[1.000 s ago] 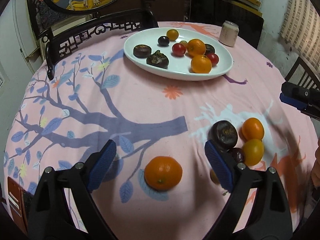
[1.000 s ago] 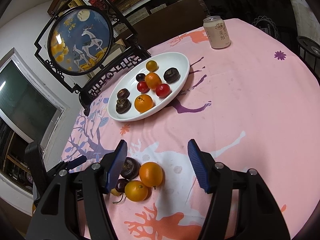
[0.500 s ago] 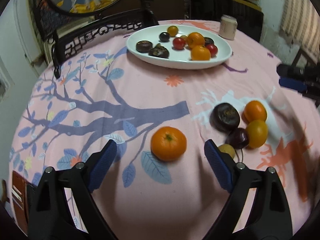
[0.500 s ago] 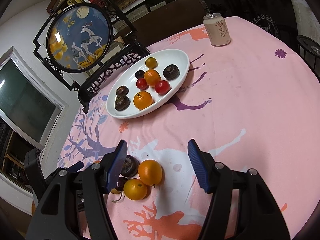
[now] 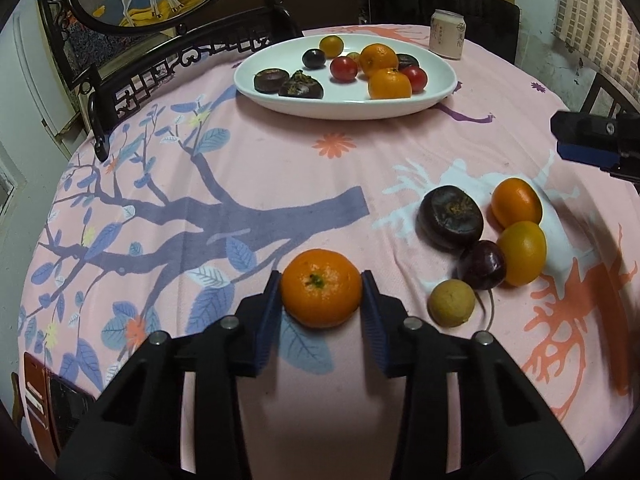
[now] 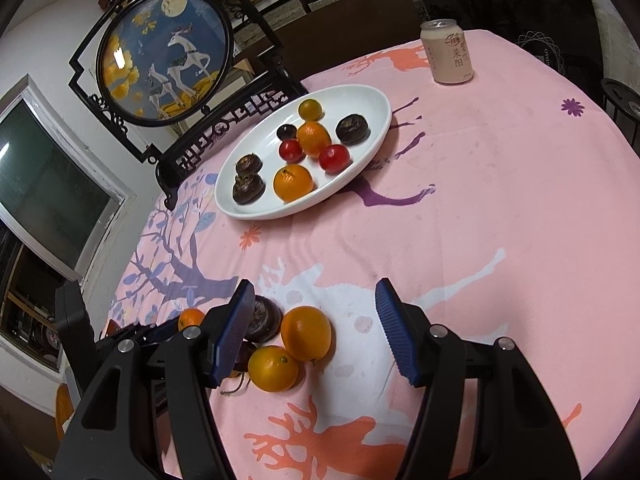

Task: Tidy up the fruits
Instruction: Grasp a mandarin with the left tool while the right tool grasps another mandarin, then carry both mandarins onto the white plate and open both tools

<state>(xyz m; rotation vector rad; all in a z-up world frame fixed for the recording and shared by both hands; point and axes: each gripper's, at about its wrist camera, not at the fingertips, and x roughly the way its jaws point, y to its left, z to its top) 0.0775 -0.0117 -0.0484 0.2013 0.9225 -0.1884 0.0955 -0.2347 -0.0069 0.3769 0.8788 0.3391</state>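
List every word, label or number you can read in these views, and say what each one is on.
"来阳" in dark characters, on the pale drink can behind the white plate.
Round logo and smaller characters above that on the can: too small to read.
Faint pattern with lettering on the dark chair back: too blurred to read.
Nothing else carries text.

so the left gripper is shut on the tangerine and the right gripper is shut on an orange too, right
Not quite. The left gripper is shut on the tangerine, its jaws having just closed, but the right gripper is open: in the right wrist view its pads touch nothing, and the orange lies free on the cloth.
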